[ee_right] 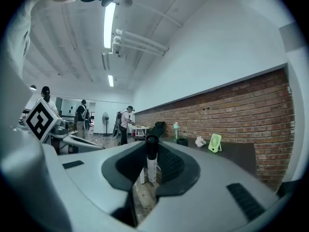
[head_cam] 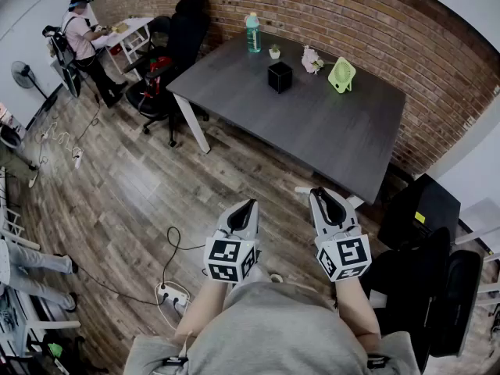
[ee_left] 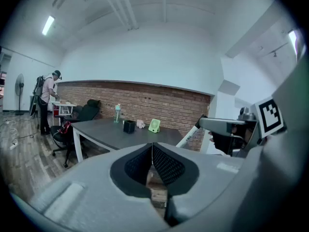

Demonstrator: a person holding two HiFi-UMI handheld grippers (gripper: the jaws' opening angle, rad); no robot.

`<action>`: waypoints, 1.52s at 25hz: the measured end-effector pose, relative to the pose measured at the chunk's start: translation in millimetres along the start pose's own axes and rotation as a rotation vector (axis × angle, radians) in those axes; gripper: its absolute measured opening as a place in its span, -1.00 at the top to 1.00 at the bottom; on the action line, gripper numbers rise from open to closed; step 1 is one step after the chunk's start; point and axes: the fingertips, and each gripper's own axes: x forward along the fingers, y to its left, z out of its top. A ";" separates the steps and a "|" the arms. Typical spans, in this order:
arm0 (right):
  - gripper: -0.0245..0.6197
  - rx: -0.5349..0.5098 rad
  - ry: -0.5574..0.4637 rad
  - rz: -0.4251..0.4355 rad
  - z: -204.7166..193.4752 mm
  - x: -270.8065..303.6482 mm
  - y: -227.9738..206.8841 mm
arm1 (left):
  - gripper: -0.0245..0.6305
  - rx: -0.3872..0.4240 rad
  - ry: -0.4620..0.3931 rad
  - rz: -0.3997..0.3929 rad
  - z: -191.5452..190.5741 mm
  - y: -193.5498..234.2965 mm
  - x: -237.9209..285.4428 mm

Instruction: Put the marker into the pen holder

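Observation:
A white marker with a black cap stands upright between the jaws of my right gripper, which is shut on it. In the head view the right gripper hangs over the wood floor, short of the dark table. The black cube pen holder stands on the table's far side, well ahead of both grippers; it also shows small in the gripper views. My left gripper is level with the right one, its pads pressed together with nothing between them.
On the table near the holder are a green-capped bottle, a small plant, a pink object and a green desk fan. Black office chairs stand at its left end. A power strip and cables lie on the floor.

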 end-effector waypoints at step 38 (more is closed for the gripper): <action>0.70 0.008 -0.008 0.051 -4.9 -41.2 26.2 | 0.86 -0.043 -0.023 0.027 -11.3 -26.9 -39.0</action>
